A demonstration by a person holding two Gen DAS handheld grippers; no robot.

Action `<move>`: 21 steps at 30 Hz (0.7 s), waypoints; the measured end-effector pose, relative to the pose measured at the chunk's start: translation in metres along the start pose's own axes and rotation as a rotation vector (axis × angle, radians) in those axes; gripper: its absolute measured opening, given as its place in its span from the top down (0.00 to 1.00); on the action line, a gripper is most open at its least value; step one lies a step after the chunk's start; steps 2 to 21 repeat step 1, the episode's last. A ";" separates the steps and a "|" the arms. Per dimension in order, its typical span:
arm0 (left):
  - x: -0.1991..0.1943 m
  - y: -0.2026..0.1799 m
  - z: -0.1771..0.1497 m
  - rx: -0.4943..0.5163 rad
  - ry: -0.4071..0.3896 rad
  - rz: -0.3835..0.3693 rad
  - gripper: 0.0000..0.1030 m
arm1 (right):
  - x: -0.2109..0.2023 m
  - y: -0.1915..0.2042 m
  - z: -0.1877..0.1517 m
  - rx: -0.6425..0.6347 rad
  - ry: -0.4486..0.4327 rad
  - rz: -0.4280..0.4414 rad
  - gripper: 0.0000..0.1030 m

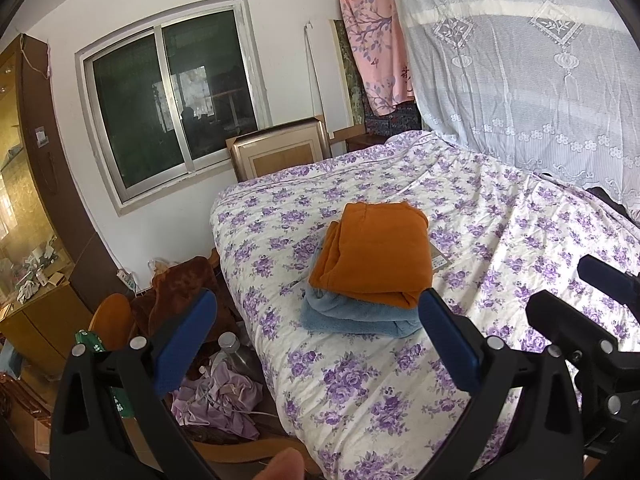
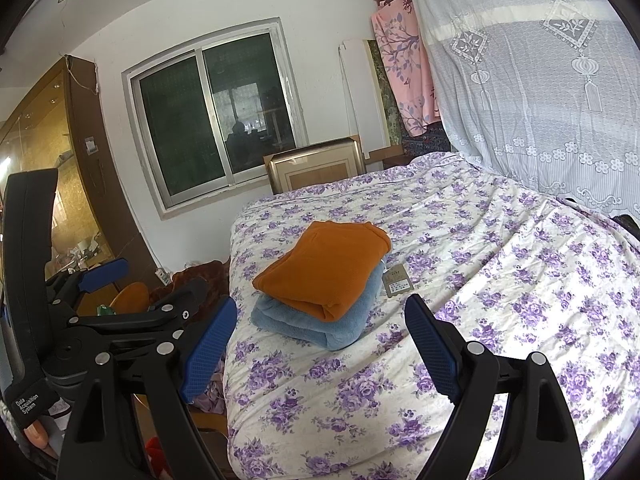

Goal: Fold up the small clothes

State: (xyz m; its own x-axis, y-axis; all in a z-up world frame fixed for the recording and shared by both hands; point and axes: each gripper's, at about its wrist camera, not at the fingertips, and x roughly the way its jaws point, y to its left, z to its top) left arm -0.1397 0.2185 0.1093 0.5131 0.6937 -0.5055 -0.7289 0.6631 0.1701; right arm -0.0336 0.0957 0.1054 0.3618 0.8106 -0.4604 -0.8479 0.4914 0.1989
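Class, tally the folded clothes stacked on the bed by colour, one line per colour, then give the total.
Orange folded garment: 1, on top
Blue folded garment: 1, underneath
Total: 2, stacked on the floral bedspread

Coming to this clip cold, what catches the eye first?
A folded orange garment stacked on a folded blue one, mid-bed on the purple-flowered quilt. Both grippers, left and right, hang open and empty just short of the stack.
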 end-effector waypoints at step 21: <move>0.000 -0.001 0.002 0.001 0.000 -0.001 0.04 | 0.000 -0.001 0.000 0.000 -0.001 0.001 0.16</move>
